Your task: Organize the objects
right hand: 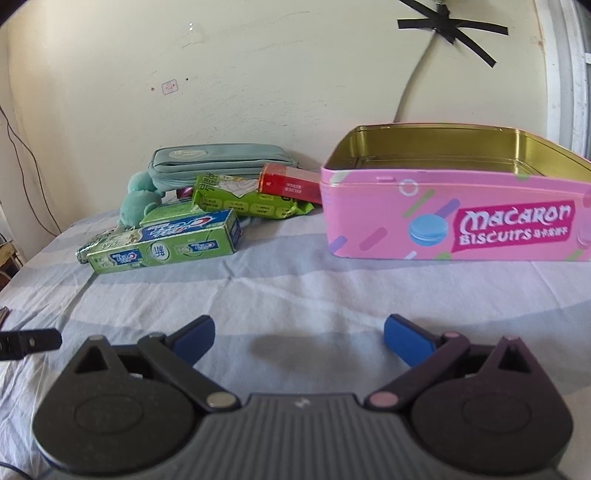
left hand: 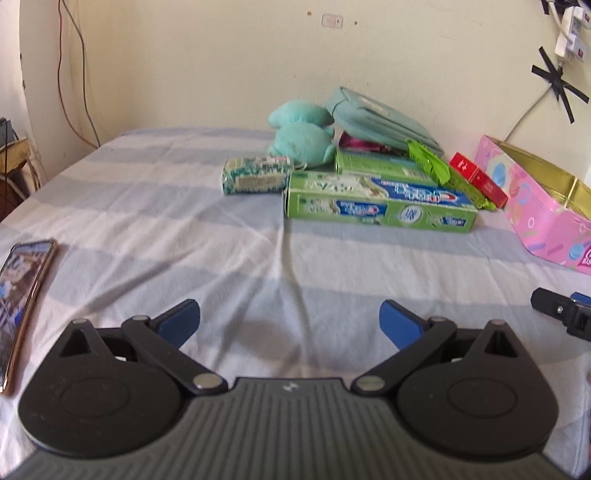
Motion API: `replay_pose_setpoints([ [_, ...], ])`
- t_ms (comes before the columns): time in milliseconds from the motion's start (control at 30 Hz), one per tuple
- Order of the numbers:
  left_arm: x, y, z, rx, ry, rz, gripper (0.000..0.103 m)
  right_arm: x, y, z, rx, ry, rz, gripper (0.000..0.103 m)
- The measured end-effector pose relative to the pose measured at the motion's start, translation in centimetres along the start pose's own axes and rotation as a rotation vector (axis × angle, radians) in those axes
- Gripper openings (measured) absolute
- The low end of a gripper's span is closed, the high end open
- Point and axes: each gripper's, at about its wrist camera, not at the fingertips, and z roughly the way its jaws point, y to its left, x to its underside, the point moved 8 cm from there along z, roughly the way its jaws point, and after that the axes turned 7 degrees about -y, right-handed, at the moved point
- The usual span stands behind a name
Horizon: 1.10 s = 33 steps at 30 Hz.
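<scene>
A pile of objects lies against the wall on the striped bedsheet: a green toothpaste box [left hand: 380,206] [right hand: 166,243] in front, a small patterned soap box [left hand: 256,175], a teal plush toy [left hand: 301,134] [right hand: 138,203], a teal pouch [left hand: 380,118] [right hand: 221,162], a green packet [right hand: 243,199] and a red box [left hand: 480,181] [right hand: 290,184]. To the right stands an open pink biscuit tin [left hand: 543,225] [right hand: 458,221], nothing visible inside. My left gripper [left hand: 290,323] is open over bare sheet, well short of the pile. My right gripper [right hand: 299,338] is open too, in front of the tin, nothing between its fingers.
A phone [left hand: 24,295] with a lit screen lies at the left on the sheet. Cables hang down the wall at the left, and black tape crosses hold a cable [right hand: 448,26] at the upper right. The other gripper's tip shows at each view's edge.
</scene>
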Motion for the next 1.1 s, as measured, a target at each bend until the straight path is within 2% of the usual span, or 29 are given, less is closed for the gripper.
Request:
replay_pose_setpoints([
  [133,-1.0,0.4,0.7,-0.015,-0.072,0.059,0.103,-0.5,1.5,1.1,-0.025,0.015,-0.057,0.091],
  [200,-1.3,0.6,1.1,-0.013,-0.084,0.073,0.103,-0.8,2.4,1.4,-0.034,0.008,-0.094,0.089],
  [300,-1.1,1.1,1.8,-0.009,-0.066,0.069,0.103,-0.9,3.6,1.8,-0.045,0.002,-0.152,0.089],
  [400,-0.4,1.4,2.2,-0.005,-0.044,0.059,0.103,-0.1,4.1,2.7,-0.057,0.046,-0.171,0.090],
  [467,0.3,1.5,2.4,-0.001,-0.026,0.066,0.103,0.1,4.3,2.7,-0.063,0.053,-0.177,0.092],
  [533,1.0,1.6,2.7,0.011,0.002,0.054,0.103,0.3,4.5,2.8,-0.076,0.067,-0.181,0.099],
  [600,1.2,1.8,2.6,0.013,-0.011,0.045,0.103,0.5,4.6,2.8,-0.078,0.077,-0.193,0.103],
  [1100,1.3,1.9,2.5,0.024,-0.017,0.048,0.103,1.1,4.8,1.9,-0.094,0.079,-0.247,0.103],
])
